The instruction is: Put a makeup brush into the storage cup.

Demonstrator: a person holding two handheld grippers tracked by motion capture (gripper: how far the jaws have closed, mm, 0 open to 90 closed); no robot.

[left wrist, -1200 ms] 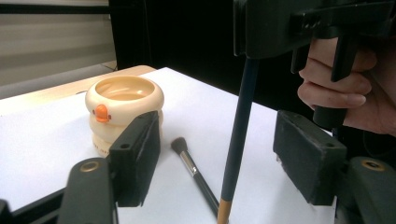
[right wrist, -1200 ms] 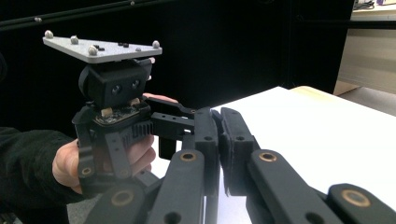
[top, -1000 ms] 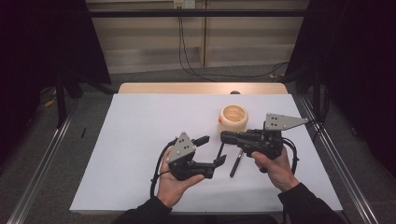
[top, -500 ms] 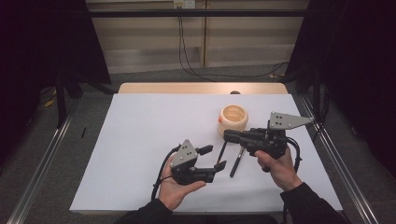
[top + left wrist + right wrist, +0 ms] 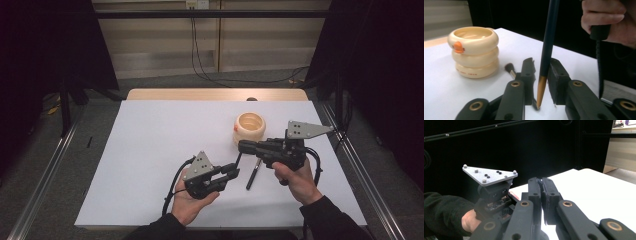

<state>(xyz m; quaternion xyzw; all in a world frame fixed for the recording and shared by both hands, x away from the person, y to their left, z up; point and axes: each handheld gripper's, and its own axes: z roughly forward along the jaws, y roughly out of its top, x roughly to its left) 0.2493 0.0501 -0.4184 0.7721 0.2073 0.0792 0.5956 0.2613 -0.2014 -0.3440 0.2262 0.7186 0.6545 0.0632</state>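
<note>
A thin dark brush [image 5: 548, 45] with an orange end hangs almost upright from my right gripper [image 5: 242, 146], which is shut on its top end. In the right gripper view the pads [image 5: 548, 187] sit pressed together and hide the brush. My left gripper [image 5: 233, 171] reaches in from below, and the brush's lower part stands between its jaws. These jaws have just been closing. The handle lies against one pad [image 5: 555, 72], and a narrow gap still shows at the other. A second brush [image 5: 253, 173] lies on the white table, bristles [image 5: 509, 67] towards the holder.
A cream ringed holder [image 5: 250, 128] with an orange mark [image 5: 458, 47] stands just beyond both grippers. The white sheet [image 5: 150, 150] covers the table, with metal rails [image 5: 360, 165] along its sides. The left gripper's grey plate [image 5: 489, 175] appears in the right gripper view.
My left gripper has slid slightly towards the person. Its jaws have narrowed from wide open to nearly touching the hanging brush. The right gripper has stayed still.
</note>
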